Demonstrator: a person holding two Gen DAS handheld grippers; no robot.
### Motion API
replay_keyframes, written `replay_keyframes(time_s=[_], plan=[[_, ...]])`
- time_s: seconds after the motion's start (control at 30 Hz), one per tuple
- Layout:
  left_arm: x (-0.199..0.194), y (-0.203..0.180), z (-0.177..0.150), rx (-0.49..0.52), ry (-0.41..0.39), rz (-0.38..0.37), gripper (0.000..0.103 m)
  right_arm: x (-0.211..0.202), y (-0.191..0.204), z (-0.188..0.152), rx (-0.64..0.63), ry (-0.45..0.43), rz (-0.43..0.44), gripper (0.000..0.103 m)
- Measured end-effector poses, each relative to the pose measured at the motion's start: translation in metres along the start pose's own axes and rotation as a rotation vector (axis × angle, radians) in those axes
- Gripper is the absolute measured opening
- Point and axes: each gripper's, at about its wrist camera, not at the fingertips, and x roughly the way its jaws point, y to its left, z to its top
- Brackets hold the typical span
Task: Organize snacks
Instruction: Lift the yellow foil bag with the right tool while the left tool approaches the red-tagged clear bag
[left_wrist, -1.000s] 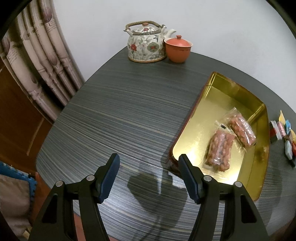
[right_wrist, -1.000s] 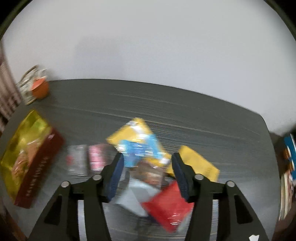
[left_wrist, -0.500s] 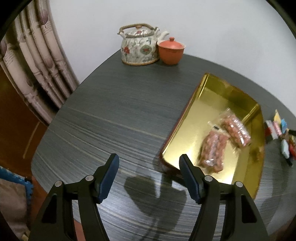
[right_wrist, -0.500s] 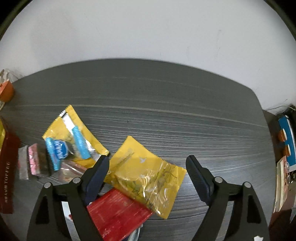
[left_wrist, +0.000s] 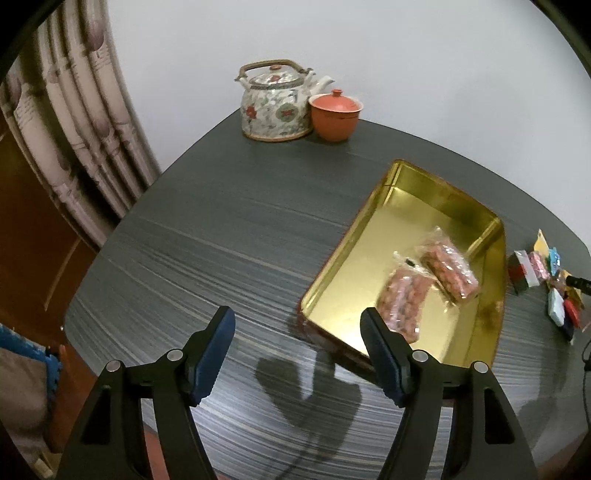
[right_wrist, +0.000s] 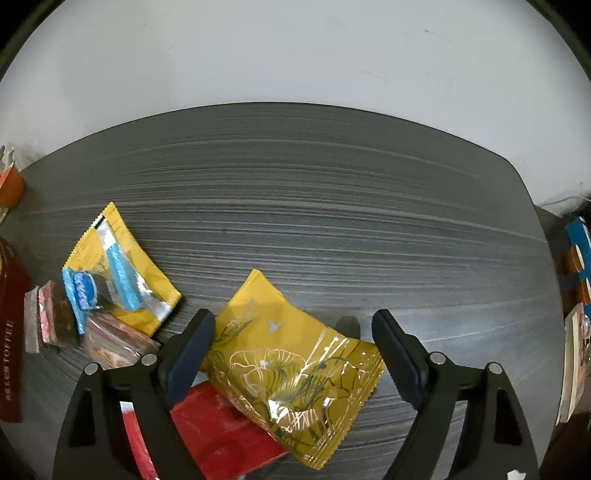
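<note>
Your right gripper (right_wrist: 293, 334) hung over the yellow snack packet (right_wrist: 295, 365) in the lower middle of its frame. Its jaws stood wide on either side of the packet and were closing, with the pads not yet on it. That packet overlapped a red packet (right_wrist: 218, 439) at the lower left. To the left lay a second yellow packet with a blue-wrapped sweet (right_wrist: 118, 273) on it, then a pink-and-brown sweet (right_wrist: 51, 314) near the left edge.

Your left gripper (left_wrist: 297, 328) was over bare dark table (left_wrist: 221, 221) at the bottom of its frame, jaws apart and opening, nothing between them. The gold tray (left_wrist: 417, 206) sat right of centre, holding two clear packs of reddish snacks (left_wrist: 447, 273). A floral teapot (left_wrist: 275, 103) and an orange lidded cup (left_wrist: 334, 116) touched at the top.
</note>
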Motion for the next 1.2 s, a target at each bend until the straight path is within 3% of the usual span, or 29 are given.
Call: replay_keyframes(time_s=[0.07,0.17,0.57,0.83,0.93,1.07,1.2], plan=[[-0.005,-0.008,0.001,0.013,-0.007,-0.012,0.071,-0.001,-0.003,0.002,0.01,-0.012,-0.004,0.071],[-0.011,-0.022,0.003,0.035,-0.011,-0.038,0.071,-0.004,-0.015,-0.005,0.044,-0.022,-0.012,0.064],[-0.023,-0.124,0.004,0.211,0.005,-0.177,0.071,-0.02,-0.046,-0.05,0.127,-0.09,0.06,0.054],[-0.008,-0.206,0.002,0.306,0.066,-0.264,0.071,-0.029,-0.036,-0.07,0.115,-0.175,0.056,0.049],[-0.002,-0.228,0.001,0.326,0.088,-0.275,0.071,-0.038,-0.037,-0.085,0.09,-0.189,0.076,0.054],[0.004,-0.245,-0.003,0.351,0.106,-0.272,0.071,-0.049,-0.047,-0.088,0.066,-0.235,0.081,0.076],[0.012,-0.254,-0.007,0.364,0.126,-0.262,0.071,-0.056,-0.043,-0.094,-0.037,-0.207,0.12,0.078]])
